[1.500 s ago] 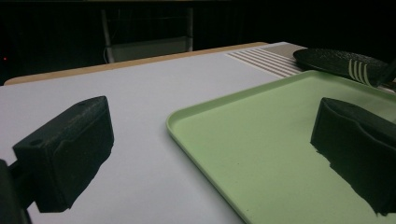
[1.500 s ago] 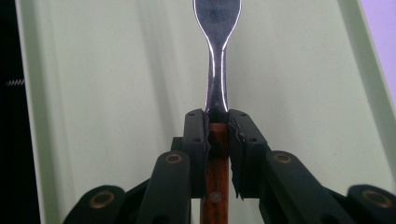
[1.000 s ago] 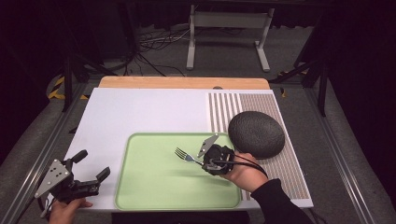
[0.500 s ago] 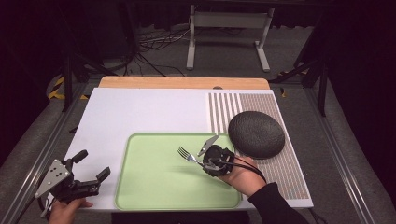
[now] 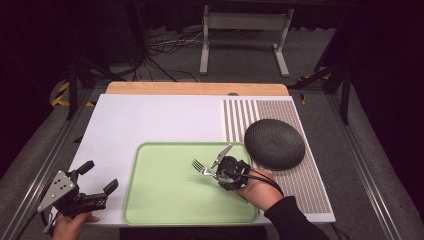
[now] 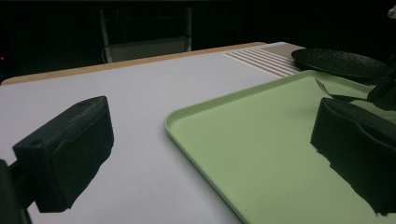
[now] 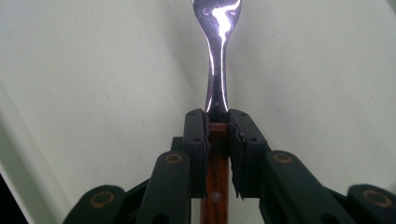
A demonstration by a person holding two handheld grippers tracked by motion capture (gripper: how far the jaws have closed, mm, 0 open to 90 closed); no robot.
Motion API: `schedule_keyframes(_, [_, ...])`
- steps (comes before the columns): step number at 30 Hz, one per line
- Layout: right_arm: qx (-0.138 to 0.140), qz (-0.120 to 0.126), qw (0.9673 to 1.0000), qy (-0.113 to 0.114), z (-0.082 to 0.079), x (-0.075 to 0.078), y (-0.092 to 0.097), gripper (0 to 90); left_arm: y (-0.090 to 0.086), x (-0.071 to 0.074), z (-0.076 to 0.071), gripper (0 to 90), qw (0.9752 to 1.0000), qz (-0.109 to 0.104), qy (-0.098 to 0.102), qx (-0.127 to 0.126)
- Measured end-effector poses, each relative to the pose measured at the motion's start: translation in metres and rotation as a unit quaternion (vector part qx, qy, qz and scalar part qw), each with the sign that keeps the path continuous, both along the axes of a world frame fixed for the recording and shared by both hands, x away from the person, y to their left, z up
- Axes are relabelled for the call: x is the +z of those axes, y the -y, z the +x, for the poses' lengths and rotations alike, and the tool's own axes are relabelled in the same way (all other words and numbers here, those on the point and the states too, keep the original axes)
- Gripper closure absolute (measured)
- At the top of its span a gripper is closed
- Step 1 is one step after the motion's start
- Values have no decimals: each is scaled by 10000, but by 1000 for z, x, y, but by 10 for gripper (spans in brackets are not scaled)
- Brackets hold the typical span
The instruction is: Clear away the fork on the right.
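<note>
A fork (image 5: 201,168) with a metal head and a brown wooden handle (image 7: 215,186) is clamped in my right gripper (image 5: 220,172), held over the right part of the pale green tray (image 5: 170,200). In the right gripper view the two black jaws press on the handle just below the shiny neck (image 7: 217,79), tines pointing away. My left gripper (image 5: 97,177) sits at the table's front left corner, jaws wide apart with nothing between them. The left gripper view looks along its two pads (image 6: 70,149) across the white mat toward the tray (image 6: 261,154) and the fork (image 6: 334,95).
A dark round textured plate (image 5: 274,143) lies upside down on the striped mat (image 5: 300,175) to the right of the tray. The white mat (image 5: 150,120) covers the table's left and middle. A wooden strip (image 5: 195,88) runs along the far edge.
</note>
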State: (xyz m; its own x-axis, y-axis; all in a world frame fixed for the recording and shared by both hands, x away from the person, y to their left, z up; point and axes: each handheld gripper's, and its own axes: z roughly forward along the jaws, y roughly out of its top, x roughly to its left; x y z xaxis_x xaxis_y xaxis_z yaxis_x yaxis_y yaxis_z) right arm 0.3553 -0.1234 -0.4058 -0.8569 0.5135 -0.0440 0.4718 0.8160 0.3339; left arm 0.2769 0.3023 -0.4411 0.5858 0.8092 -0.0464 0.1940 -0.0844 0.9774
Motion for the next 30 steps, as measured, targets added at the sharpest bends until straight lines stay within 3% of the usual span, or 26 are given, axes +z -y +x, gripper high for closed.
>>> schedule_keyframes(11, [-96, -63, 9996, -249, 6, -8, -2, 777, 0, 0, 0, 1, 10000, 8, -17, 4])
schedule_keyframes(25, [-81, -144, 9993, -346, 6, -13, -5, 776, 0, 0, 0, 1, 10000, 8, -4, 4])
schedule_keyframes(29, [-62, -111, 9993, -365, 6, -13, -6, 756, 0, 0, 0, 1, 10000, 8, -3, 5])
schedule_keyframes(30, [-33, -78, 9993, -372, 6, -13, -5, 706, 0, 0, 0, 1, 10000, 8, -2, 3])
